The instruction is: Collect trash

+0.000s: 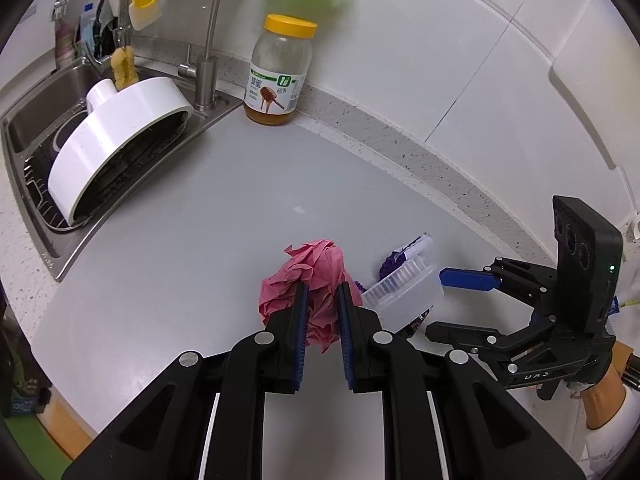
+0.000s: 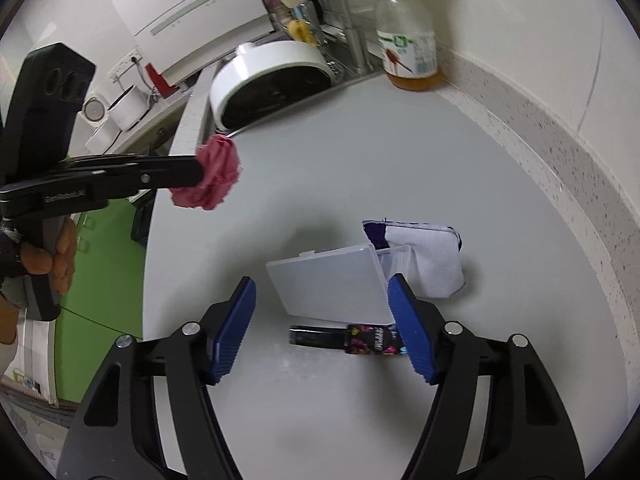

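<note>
Left gripper (image 1: 322, 300) first: its 2 blue pads are closed on the crumpled pink paper (image 1: 316, 276), and the right wrist view shows that wad (image 2: 214, 178) carried clear of the grey counter (image 1: 208, 240), so I judge 1 piece of trash is picked up and awaiting disposal. I see no bin in either view, so I cannot tell where it must go.

My right gripper (image 2: 322, 320) hangs with its jaws spread wide and nothing between them. Just ahead of its pads lies a dark wrapper (image 2: 344, 338), then the translucent plastic box (image 2: 336, 284) propped at a tilt, and beyond that a white and purple pouch (image 2: 424, 256). Farthest off stands the honey jar (image 2: 408, 36) by the wall.

Next, I reckon, the right tool should drop onto the wrapper and close, staying clear of the box lid.
</note>
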Motion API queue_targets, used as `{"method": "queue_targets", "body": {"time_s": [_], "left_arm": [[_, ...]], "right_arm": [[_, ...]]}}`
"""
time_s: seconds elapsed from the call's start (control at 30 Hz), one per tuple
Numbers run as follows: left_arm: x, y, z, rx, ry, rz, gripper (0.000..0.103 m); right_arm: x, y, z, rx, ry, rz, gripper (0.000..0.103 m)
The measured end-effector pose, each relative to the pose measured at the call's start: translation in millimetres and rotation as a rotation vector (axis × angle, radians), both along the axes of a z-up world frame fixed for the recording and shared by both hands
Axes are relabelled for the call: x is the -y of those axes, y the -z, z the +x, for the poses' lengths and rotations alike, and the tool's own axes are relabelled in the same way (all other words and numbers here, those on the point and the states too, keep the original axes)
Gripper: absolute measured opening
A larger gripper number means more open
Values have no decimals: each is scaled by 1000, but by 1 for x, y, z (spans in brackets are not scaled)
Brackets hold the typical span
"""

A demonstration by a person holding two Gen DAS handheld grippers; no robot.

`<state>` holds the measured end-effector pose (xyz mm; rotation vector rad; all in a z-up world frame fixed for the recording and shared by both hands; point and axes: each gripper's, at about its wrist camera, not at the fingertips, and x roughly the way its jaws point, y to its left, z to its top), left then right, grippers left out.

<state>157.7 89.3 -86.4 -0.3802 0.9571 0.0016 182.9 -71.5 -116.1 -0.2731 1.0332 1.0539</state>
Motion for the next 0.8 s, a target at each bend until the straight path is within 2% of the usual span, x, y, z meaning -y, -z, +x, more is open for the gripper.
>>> {"method": "queue_targets", "body": {"time_s": [0.17, 0.53, 0.73, 0.8], "left_arm": [[-3, -6, -7, 9, -5, 5, 15], [-9, -10, -11, 15, -19, 15, 15], [-11, -9, -9, 15, -22, 15, 15], [-10, -8, -9, 14, -21, 14, 15]], "right_arm": [[-7, -10, -5, 43, -6, -1, 53], [-18, -12, 7, 69, 34, -26, 49], [-15, -1, 19, 53, 92, -55, 50], [-14, 5, 21, 46, 111, -71, 54]]}}
